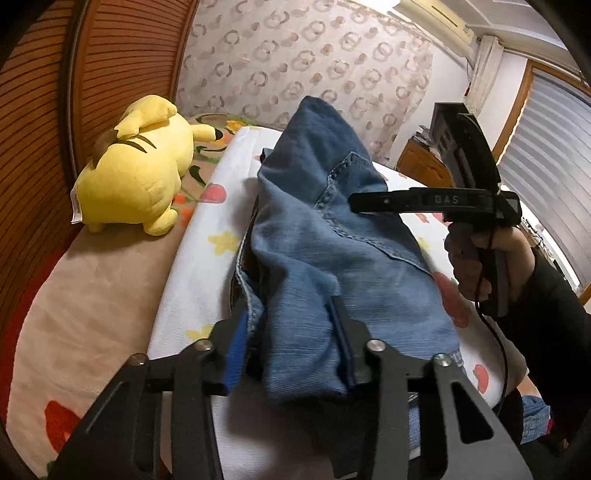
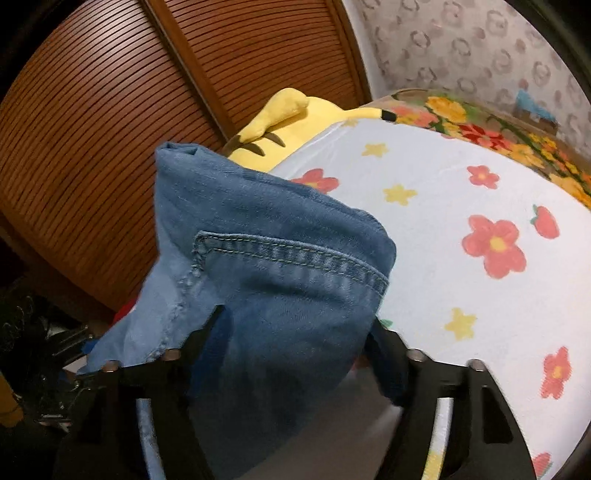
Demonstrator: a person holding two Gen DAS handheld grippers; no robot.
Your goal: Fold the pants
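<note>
Both grippers, left point(image 1: 291, 343) and right point(image 2: 295, 332), clamp lifted jeans point(image 1: 325, 236); yellow plush point(image 1: 136, 166) upper left, floral sheet point(image 2: 461, 295) beneath.

A wooden slatted panel point(image 1: 40, 122) fills the left of the left wrist view, and beside it, at upper centre, runs a pale wall covering point(image 1: 295, 55) printed with grey rings. At the upper right corner hangs a white air conditioner point(image 1: 432, 18), with a window blind point(image 1: 546, 144) glowing with daylight on the right edge and a wooden cabinet point(image 1: 421, 162) below it. The bed carries a white sheet point(image 2: 461, 229) with red flowers and yellow stars, laid over a beige flowered blanket point(image 1: 85, 280).
</note>
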